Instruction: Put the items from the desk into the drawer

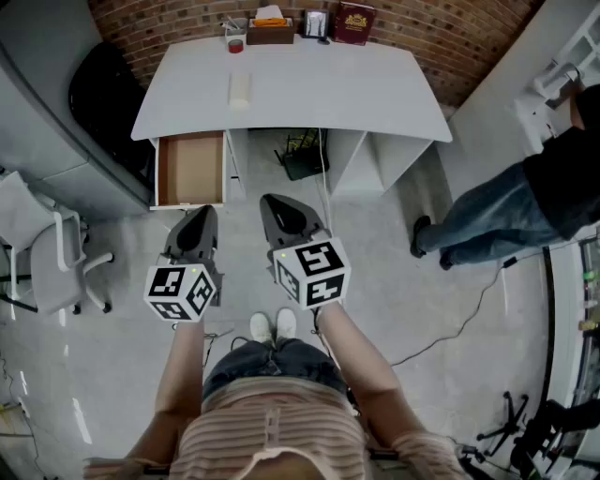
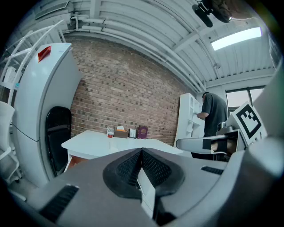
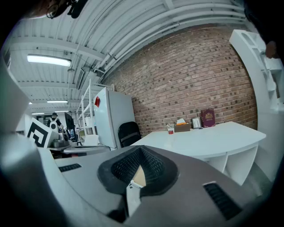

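The white desk stands against the brick wall. On it lie a pale oblong item, a small red-lidded cup, a tissue box, a picture frame and a maroon book. The desk's left drawer is pulled open, and its brown inside looks bare. My left gripper and right gripper hover over the floor in front of the desk, both shut on nothing. The left gripper points at the desk. The right gripper sees the desk from the side.
A black chair stands left of the desk, beside a big white appliance. A white chair is at the far left. A person stands at white shelves on the right. A cable trails over the floor.
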Motion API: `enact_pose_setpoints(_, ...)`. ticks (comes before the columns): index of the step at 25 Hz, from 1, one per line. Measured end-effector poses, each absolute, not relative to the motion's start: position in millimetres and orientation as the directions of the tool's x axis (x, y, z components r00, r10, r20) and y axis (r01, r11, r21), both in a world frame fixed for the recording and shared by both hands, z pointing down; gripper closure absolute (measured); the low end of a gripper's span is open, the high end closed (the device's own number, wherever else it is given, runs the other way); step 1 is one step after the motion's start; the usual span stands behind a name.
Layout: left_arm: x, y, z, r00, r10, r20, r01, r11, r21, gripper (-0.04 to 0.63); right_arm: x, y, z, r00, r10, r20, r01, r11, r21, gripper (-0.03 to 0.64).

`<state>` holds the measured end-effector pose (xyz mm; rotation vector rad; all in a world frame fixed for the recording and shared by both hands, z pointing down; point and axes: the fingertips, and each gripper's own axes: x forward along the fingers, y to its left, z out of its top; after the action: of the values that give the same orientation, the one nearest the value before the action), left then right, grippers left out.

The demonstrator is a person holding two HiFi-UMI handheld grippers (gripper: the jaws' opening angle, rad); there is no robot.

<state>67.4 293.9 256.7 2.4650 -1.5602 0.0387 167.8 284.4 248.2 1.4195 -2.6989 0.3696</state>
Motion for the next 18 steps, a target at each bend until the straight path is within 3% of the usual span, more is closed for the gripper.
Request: enact_pose_setpoints(18, 74, 259, 272, 0.414, -0.893, 0.174, -0.908, -0.393, 0.143, 0.586, 191, 255, 267, -0.557, -0.808, 0.19, -0.829, 0.527, -0.19, 0.6)
